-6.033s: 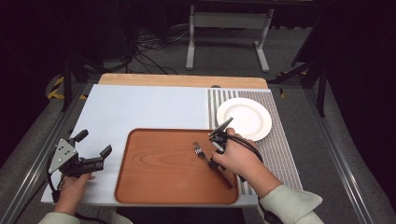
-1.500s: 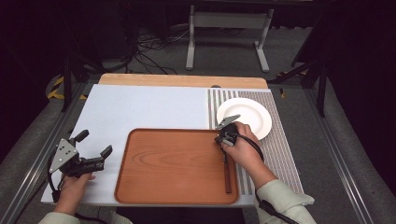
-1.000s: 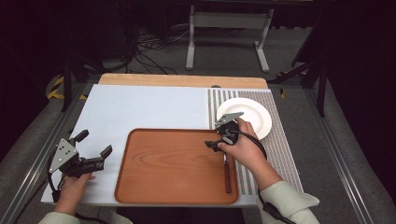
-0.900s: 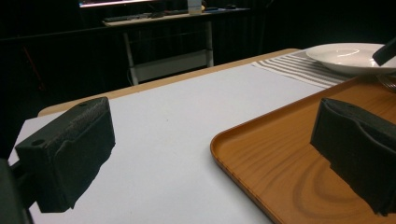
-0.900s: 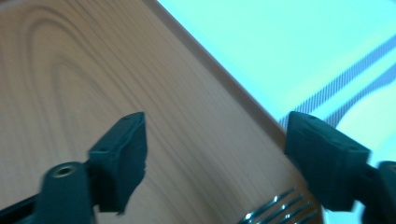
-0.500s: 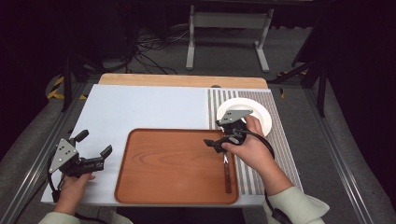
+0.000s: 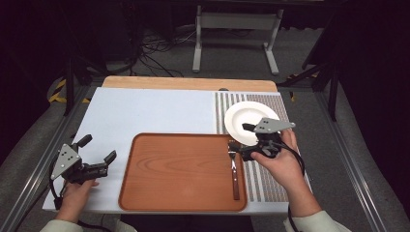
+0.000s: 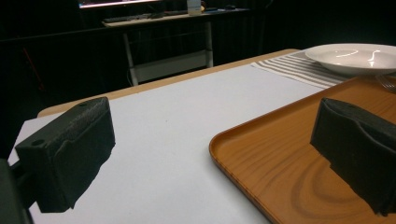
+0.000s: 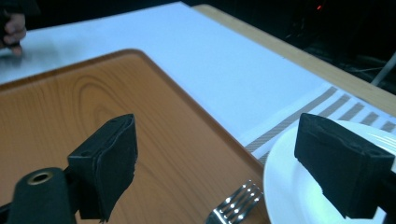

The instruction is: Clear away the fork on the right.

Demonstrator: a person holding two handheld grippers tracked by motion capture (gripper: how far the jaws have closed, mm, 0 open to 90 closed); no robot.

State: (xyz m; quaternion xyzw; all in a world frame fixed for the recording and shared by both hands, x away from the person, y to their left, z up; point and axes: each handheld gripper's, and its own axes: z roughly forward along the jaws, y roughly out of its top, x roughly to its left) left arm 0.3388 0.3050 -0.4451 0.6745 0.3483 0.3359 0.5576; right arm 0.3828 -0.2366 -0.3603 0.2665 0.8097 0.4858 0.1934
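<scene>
- Over the tray's right edge, the right gripper [image 7: 244,141] hangs with jaws apart and empty, above the fork [image 7: 234,166] and the plate [image 7: 241,116].
- At the tray's [image 7: 179,169] left, the left gripper [image 7: 99,154] rests parted, idle.
- Fork placing looks finished; the plate seems the likely next pick, needing a rim grip.
- Six seconds back, the fork was in the right jaws; it now lies flat on the tray.

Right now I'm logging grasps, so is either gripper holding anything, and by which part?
Nothing is held. The right gripper is open, one jaw over the plate; the fork lies free on the tray. The left gripper is open too.
</scene>
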